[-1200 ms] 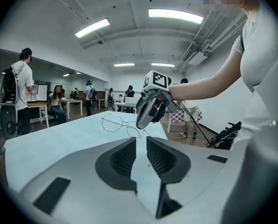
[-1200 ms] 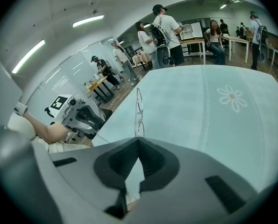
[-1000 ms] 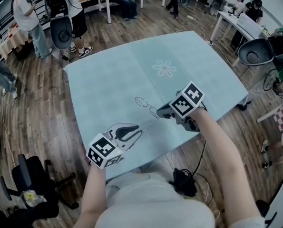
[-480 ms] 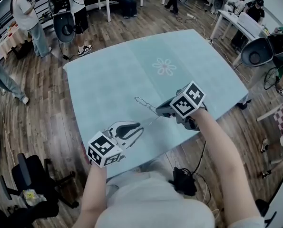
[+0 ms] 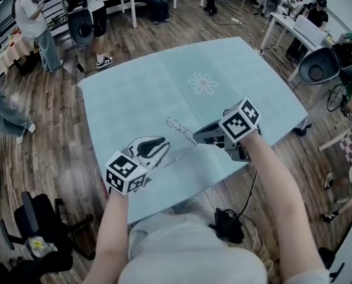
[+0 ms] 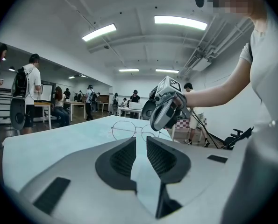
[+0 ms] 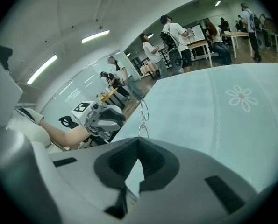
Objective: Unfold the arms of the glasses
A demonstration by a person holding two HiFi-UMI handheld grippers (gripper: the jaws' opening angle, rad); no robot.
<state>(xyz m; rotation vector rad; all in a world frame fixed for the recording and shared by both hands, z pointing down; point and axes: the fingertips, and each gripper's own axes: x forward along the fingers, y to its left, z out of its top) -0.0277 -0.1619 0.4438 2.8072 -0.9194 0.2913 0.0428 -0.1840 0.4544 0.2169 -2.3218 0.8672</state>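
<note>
The thin wire-rimmed glasses [image 5: 179,129] hang just above the light blue table [image 5: 128,93], near its front edge. My right gripper [image 5: 198,136] is shut on their frame; in the right gripper view the jaws meet at the tip [image 7: 139,141] with a lens rim [image 7: 143,117] right beyond it. One slim arm of the glasses [image 5: 181,154] trails toward me. My left gripper [image 5: 161,148] hovers beside that arm, jaws a little apart [image 6: 140,141], with nothing visible between them. From the left gripper view the glasses [image 6: 129,130] are straight ahead.
A flower print [image 5: 203,83] marks the cloth farther back. The table's front edge [image 5: 181,193] runs just below both grippers. Several people, chairs [image 5: 81,25] and other tables [image 5: 294,25] stand around the room.
My left gripper has moved up and away from me, closer alongside the glasses. The right gripper has tilted slightly and still holds the frame.
</note>
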